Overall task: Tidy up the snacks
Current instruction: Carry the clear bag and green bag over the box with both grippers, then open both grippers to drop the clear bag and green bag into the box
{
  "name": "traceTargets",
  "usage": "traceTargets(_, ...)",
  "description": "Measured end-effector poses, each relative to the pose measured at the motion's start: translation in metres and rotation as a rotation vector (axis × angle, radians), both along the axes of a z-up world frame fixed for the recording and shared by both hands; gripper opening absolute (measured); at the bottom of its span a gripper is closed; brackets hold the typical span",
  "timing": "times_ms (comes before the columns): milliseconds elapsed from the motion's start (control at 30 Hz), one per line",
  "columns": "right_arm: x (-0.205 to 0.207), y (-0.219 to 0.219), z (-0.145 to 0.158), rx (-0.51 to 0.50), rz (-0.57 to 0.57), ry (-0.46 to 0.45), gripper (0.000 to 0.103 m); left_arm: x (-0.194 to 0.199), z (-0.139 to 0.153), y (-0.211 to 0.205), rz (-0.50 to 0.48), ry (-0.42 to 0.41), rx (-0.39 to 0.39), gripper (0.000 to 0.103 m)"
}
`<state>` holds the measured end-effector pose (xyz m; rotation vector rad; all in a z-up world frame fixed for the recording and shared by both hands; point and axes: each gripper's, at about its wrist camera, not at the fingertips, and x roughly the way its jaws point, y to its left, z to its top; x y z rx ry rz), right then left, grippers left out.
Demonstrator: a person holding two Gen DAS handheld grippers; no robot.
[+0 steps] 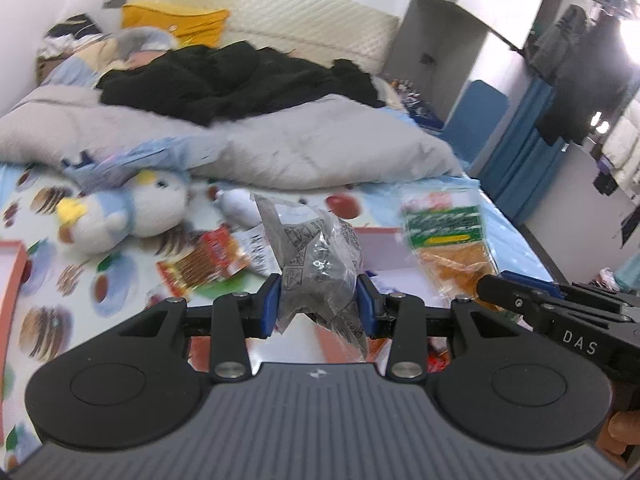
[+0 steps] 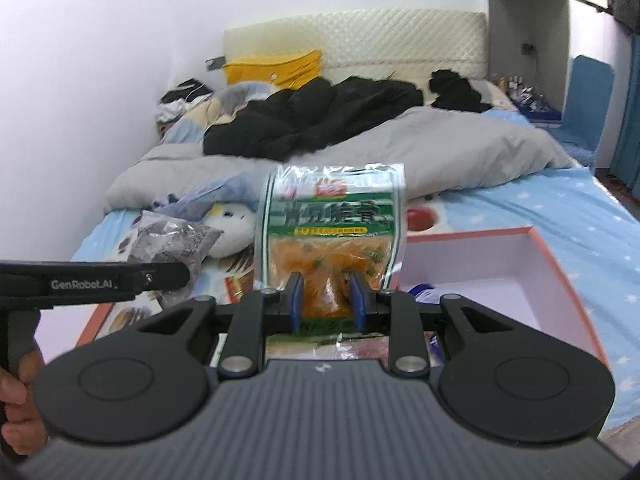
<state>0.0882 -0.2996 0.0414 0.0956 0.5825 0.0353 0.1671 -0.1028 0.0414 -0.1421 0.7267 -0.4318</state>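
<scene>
The left gripper (image 1: pixel 318 300) clamps a crinkled grey packet (image 1: pixel 316 264) between its 2 blue pads, the packet standing up above the jaws, clear of the bed. The right gripper (image 2: pixel 327 300) pinches a green-and-orange snack bag (image 2: pixel 332 232) near its bottom edge, and the bag rises upright in front of the camera, blocking part of the bedding behind it. In the left wrist view that same bag (image 1: pixel 448 240) hangs to the right of the grey packet, with the right gripper's black body below it.

Below both grippers lies a shallow pink-rimmed box (image 2: pixel 560 256) on the blue star-printed sheet (image 2: pixel 560 200); its white floor shows a few wrapped items near the jaws, too hidden to name. A red snack packet (image 1: pixel 204 264) lies loose on the fruit-printed sheet, left of the grey packet. Just beyond it lies a blue-and-white plush toy (image 1: pixel 124 216) with a yellow beak, tipped on its side.

Farther back a grey duvet (image 1: pixel 280 148) is bunched across the bed, with black clothing (image 1: pixel 224 80) heaped on top and a yellow bag (image 1: pixel 176 20) against the quilted cream headboard (image 1: pixel 300 16). A person's fingers (image 2: pixel 20 408) wrap the left gripper's handle at the right wrist view's left edge.
</scene>
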Motion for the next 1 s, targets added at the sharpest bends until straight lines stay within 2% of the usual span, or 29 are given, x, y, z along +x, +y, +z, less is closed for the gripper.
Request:
traceTargets(33,0.001,-0.003,0.0,-0.005,-0.012,0.0,0.0,0.003,0.001,-0.007,-0.012,-0.001,-0.002,0.045)
traceTargets(67,0.003,-0.009,-0.002,-0.006,-0.025,-0.003,0.005,0.007,0.0,-0.014,-0.022,0.0,-0.003,0.045)
traceTargets(200,0.02,-0.035,-0.025,-0.01,-0.087,0.05,0.005,0.024,-0.012,-0.046,-0.07,0.042,-0.007,0.045)
traceTargets(567,0.037,-0.093,-0.09,0.064,-0.172,0.227,0.005,0.059,-0.078,-0.134,-0.216,0.186,0.072,0.045)
traceTargets(833,0.051,-0.117,-0.127,0.096,-0.189,0.296,0.005,0.083,-0.123,-0.173,-0.286,0.264,0.129,0.045)
traceTargets(1000,0.058,-0.129,-0.142,0.106,-0.208,0.327,0.005,0.093,-0.138,-0.186,-0.309,0.29,0.139,0.046)
